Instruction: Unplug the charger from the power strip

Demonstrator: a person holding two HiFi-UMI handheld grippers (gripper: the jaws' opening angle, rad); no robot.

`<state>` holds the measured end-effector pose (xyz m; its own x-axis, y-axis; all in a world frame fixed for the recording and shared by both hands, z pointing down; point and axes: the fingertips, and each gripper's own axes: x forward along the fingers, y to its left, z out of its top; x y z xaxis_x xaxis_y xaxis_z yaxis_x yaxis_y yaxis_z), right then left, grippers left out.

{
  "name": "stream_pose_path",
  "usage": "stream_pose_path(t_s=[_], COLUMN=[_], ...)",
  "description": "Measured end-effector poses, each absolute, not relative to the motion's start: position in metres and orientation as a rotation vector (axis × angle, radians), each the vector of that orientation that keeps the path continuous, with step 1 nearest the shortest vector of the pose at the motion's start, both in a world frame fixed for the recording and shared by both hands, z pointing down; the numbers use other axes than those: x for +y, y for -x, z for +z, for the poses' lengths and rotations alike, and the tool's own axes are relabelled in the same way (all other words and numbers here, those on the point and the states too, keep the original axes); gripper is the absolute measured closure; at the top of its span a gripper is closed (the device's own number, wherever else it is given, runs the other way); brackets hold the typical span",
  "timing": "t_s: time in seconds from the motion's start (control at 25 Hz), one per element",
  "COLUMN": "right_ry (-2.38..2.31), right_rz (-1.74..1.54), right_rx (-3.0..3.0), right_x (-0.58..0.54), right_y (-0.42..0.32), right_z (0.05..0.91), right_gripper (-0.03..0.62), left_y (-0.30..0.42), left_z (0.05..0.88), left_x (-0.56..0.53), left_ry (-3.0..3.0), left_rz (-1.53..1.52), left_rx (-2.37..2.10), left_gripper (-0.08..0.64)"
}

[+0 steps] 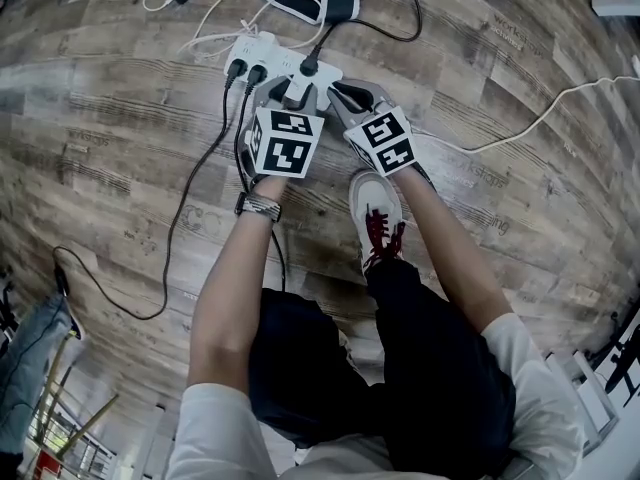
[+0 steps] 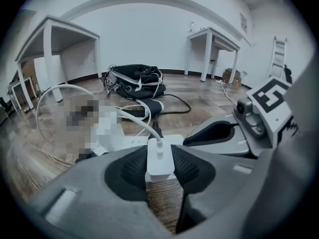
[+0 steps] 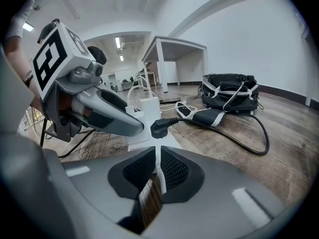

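**Two grippers at the strip, the left one on the charger**

My left gripper (image 1: 288, 96) is clamped on the white charger (image 2: 160, 158), which stands upright in the near end of the power strip (image 1: 262, 48). I judge the pull must follow that upright axis. My right gripper (image 3: 158, 169), jaws almost together and empty, sits at the strip's near edge. A black plug (image 3: 158, 127) crowds in just beyond.
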<state>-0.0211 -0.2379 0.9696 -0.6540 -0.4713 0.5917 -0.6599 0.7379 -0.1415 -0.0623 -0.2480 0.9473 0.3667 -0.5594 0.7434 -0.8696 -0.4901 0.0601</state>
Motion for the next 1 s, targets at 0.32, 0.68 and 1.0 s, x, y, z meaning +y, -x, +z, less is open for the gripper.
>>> stream_pose_path(t_s=[0.32,0.68,1.0], right_ry=[-0.856,-0.857,-0.853], right_rz=[0.468,0.466,0.467], right_rx=[-2.405,-2.401,-2.408], right_x=[-0.2386,-0.2381,-0.2384], right_y=[0.0212,0.0208,0.0207], right_z=[0.9700,0.9700,0.9699], right_gripper=[0.561,0.561,0.561], left_y=[0.0678,0.0619,0.0662], left_z=[0.9469,0.9444,0.9465], left_x=[-0.2495,-0.2488,-0.2491], left_ry=[-2.088,-2.182,-2.107], left_rz=[0.783,0.934,0.819], left_rx=[-1.233,-1.237,-1.237], left_gripper=[0.419,0.420,0.420])
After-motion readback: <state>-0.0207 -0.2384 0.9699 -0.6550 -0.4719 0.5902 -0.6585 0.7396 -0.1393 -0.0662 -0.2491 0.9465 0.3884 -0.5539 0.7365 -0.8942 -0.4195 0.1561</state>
